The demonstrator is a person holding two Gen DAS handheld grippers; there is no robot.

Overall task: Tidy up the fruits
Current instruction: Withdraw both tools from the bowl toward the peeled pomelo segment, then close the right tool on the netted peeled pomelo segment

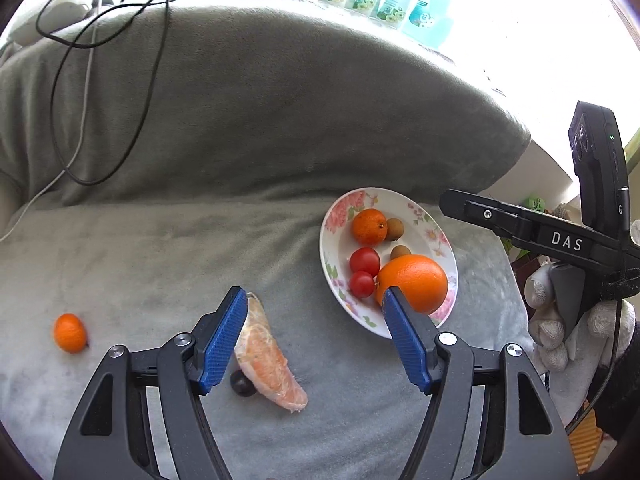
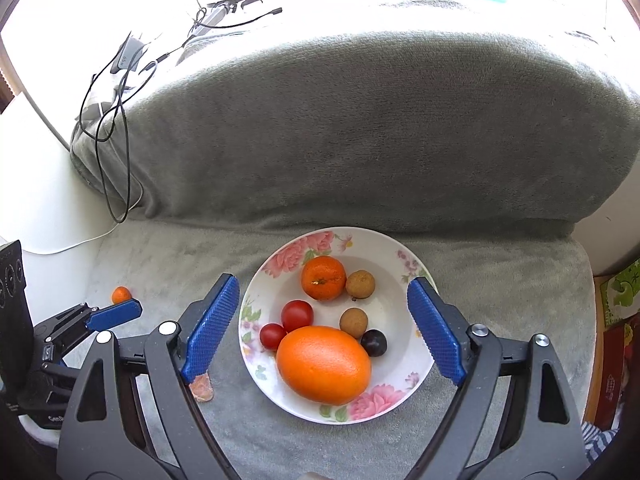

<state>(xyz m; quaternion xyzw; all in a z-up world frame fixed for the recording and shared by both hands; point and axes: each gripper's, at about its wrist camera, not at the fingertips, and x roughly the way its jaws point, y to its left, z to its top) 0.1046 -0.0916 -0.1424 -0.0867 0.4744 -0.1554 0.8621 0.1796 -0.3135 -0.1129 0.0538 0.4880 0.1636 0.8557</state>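
Both claws are spread and hold nothing. Nearest, the left gripper (image 1: 312, 300) hangs over the grey cover (image 1: 160, 260), above a peeled segment (image 1: 266, 354) and a dark grape (image 1: 242, 383) that touch each other. A small tangerine (image 1: 70, 332) lies well apart, far left. The right gripper (image 2: 324, 316) straddles the plate (image 2: 400, 376), farther right, which already holds the big orange (image 2: 324, 364) and smaller fruit. The soft segment could tear or squash under a hard pinch, and nudging it may roll the grape away.
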